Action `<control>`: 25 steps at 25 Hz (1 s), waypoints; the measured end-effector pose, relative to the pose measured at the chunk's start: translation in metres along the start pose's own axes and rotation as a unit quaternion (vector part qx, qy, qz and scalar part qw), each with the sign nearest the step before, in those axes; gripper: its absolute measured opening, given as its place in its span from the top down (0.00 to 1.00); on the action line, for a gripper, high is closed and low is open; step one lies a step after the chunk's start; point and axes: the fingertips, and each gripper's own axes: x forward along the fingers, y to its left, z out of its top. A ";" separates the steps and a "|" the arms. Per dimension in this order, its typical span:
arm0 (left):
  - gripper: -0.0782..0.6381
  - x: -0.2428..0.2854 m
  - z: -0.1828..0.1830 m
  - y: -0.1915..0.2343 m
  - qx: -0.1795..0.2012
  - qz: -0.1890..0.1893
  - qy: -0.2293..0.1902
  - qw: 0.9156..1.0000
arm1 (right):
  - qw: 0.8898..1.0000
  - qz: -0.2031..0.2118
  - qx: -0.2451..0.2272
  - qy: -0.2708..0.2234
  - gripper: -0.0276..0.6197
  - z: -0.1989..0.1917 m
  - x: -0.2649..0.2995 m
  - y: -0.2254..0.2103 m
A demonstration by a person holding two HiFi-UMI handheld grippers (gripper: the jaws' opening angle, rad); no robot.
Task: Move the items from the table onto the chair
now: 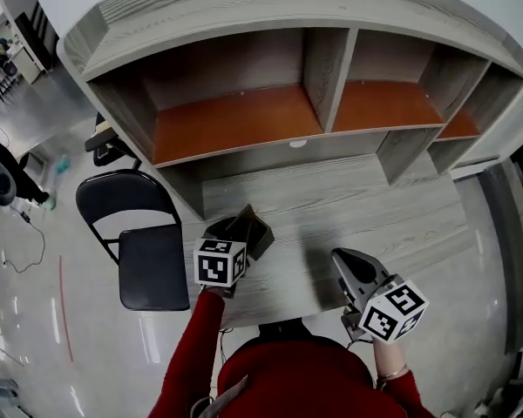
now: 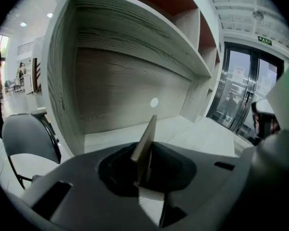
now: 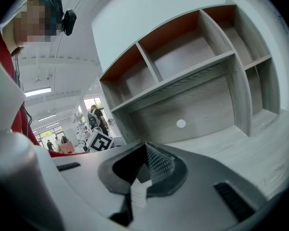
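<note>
- One item point(image 1: 258, 232), tan-faced and dark, lies at the tabletop's point(image 1: 366, 207) 7 o'clock corner.
- Left gripper point(image 1: 237, 238): jaws about half apart with the item between them. A dark gap shows beside the tan face, so no firm grip is judged yet.
- Right gripper point(image 1: 344, 264): jaws slightly apart, empty.
- Recommended: close squarely on both faces before lifting, then carry toward 9 o'clock and set it on the chair point(image 1: 152, 268) seat.
</note>
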 end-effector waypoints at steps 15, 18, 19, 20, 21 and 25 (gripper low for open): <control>0.84 -0.104 0.024 0.014 -0.070 0.080 -0.108 0.988 | 0.997 0.078 -0.007 0.007 0.94 0.011 0.015 0.015; 0.84 -0.146 0.016 0.030 -0.101 0.126 -0.131 0.978 | 0.992 0.126 -0.018 0.023 0.94 0.010 0.031 0.035; 0.84 -0.161 0.012 0.037 -0.108 0.144 -0.137 0.974 | 0.989 0.143 -0.022 0.031 0.94 0.008 0.036 0.043; 0.84 -0.175 0.007 0.042 -0.113 0.163 -0.141 0.970 | 0.986 0.159 -0.025 0.038 0.94 0.005 0.042 0.051; 0.84 -0.188 0.002 0.048 -0.117 0.181 -0.143 0.966 | 0.983 0.174 -0.029 0.046 0.94 0.002 0.048 0.059; 0.84 -0.239 -0.025 0.068 -0.136 0.252 -0.146 0.947 | 0.968 0.233 -0.049 0.078 0.94 -0.013 0.071 0.092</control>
